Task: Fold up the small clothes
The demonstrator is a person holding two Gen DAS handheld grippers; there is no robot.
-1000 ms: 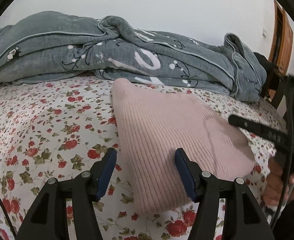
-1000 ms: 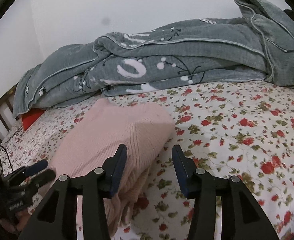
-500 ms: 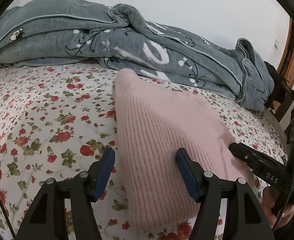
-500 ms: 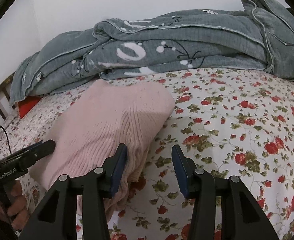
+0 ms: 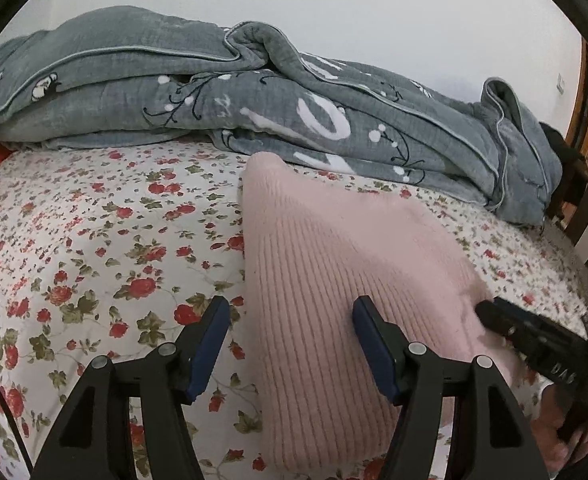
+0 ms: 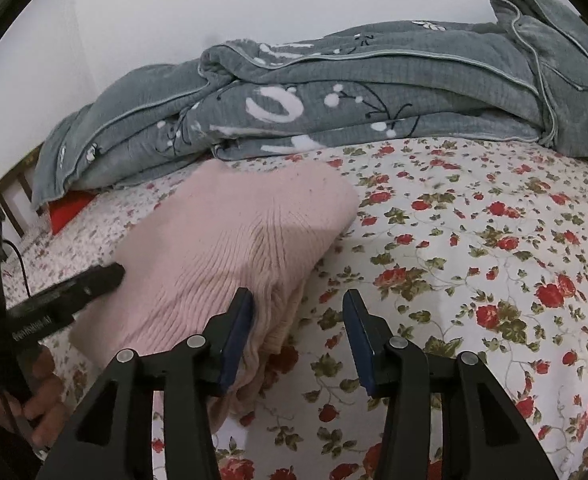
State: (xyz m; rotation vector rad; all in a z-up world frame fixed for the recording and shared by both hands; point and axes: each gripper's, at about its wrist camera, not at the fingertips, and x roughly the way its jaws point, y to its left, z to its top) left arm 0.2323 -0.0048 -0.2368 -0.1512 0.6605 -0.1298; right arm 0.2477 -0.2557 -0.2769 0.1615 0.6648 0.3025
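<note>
Just one folded pink sweater (image 5: 334, 280), two gaping claws.

A folded pink ribbed knit garment (image 5: 346, 280) lies on a white bedsheet printed with red roses (image 5: 94, 248). Behind it, along the wall, a rumpled grey quilt with white markings (image 5: 254, 108) stretches across the bed. A red cushion (image 6: 68, 212) sits under the quilt's left end.
</note>
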